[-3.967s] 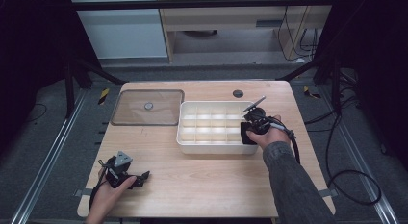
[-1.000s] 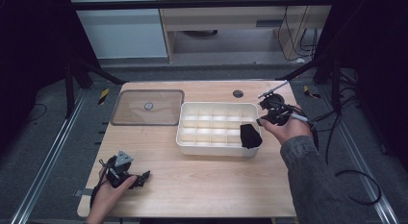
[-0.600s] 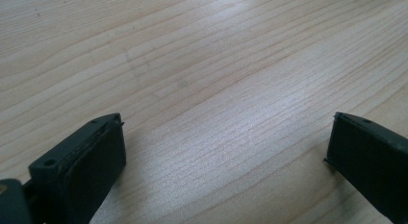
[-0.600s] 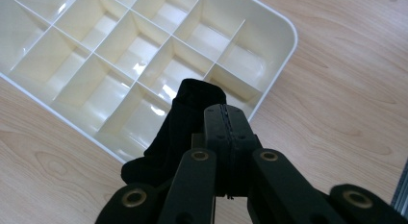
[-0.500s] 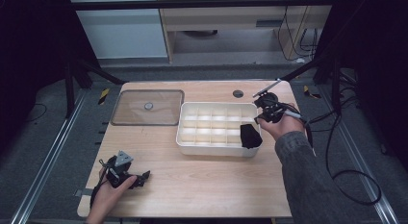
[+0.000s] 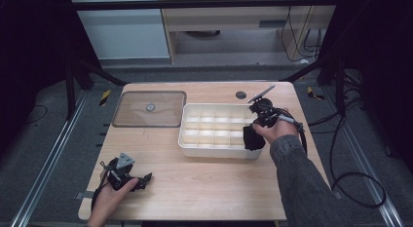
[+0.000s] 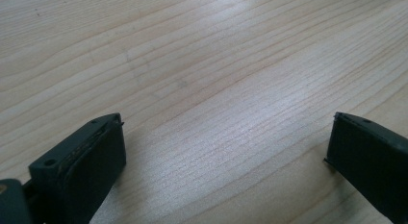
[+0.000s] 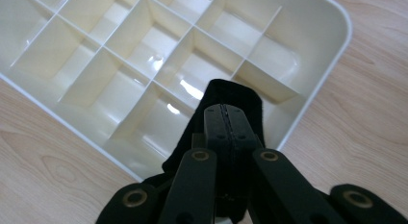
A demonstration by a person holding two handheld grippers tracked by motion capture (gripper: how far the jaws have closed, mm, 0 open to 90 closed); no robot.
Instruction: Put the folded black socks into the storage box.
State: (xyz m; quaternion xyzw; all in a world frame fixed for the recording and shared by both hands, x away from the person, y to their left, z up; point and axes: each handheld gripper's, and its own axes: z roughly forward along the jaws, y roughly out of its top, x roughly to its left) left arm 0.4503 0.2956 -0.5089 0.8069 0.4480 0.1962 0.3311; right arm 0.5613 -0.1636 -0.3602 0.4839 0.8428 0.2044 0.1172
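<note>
Black cloth [image 8: 231, 96] over white tray's [image 8: 332, 65] corner compartment.

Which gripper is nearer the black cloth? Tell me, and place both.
Right. The right gripper is directly over the black cloth at the compartment tray's corner, jaws shut. The left gripper rests far off on the table's near-left part, jaws open.

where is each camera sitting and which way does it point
high view: above the person's side, looking forward and down on the table; both forearms and tools show.
left gripper view: on the left tool, facing bare wood between its open jaws.
right gripper view: on the right tool, jaws shut, above a black cloth in the white tray.
shared: high and right gripper views both show tray and cloth.
</note>
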